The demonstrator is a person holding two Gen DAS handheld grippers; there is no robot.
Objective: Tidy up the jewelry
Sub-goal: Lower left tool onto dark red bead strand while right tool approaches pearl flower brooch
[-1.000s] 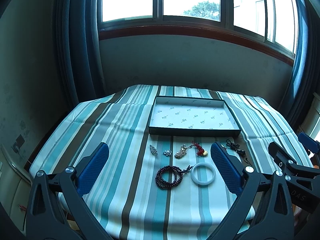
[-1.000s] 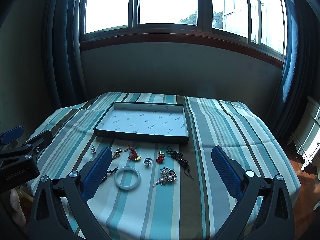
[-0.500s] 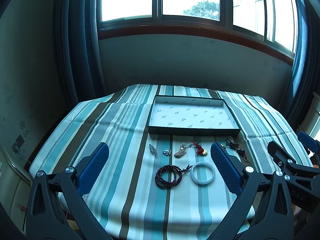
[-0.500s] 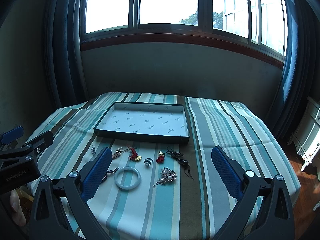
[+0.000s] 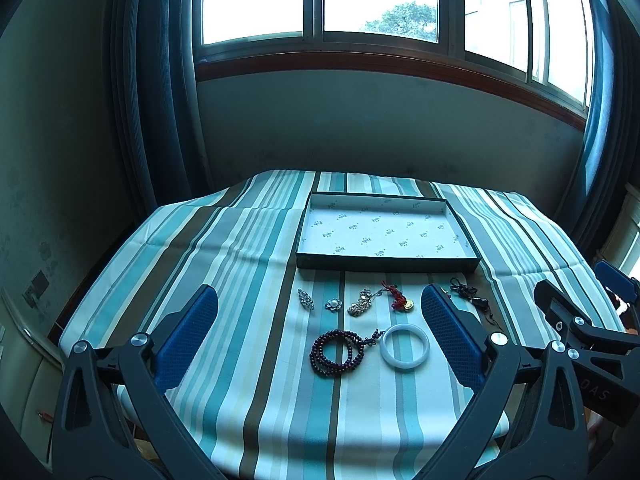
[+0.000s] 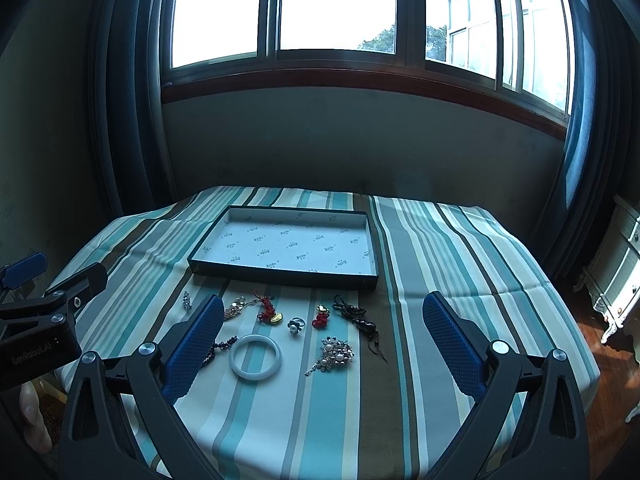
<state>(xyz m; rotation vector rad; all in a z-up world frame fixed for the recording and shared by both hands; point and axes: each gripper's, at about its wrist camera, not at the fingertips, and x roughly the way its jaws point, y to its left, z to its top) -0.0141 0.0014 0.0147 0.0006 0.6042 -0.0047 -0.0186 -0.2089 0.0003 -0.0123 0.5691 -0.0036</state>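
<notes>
A shallow dark tray with a white printed lining lies on the striped tablecloth. Before it lie loose pieces: a white bangle, a dark bead bracelet, a red cord charm with gold, silver brooches, a pearl brooch, a ring and a black cord pendant. My left gripper is open and empty above the near table edge. My right gripper is open and empty beside it.
The striped tablecloth covers a table under a wide window with dark curtains at both sides. A white cabinet stands at the right. Each gripper shows at the edge of the other's view.
</notes>
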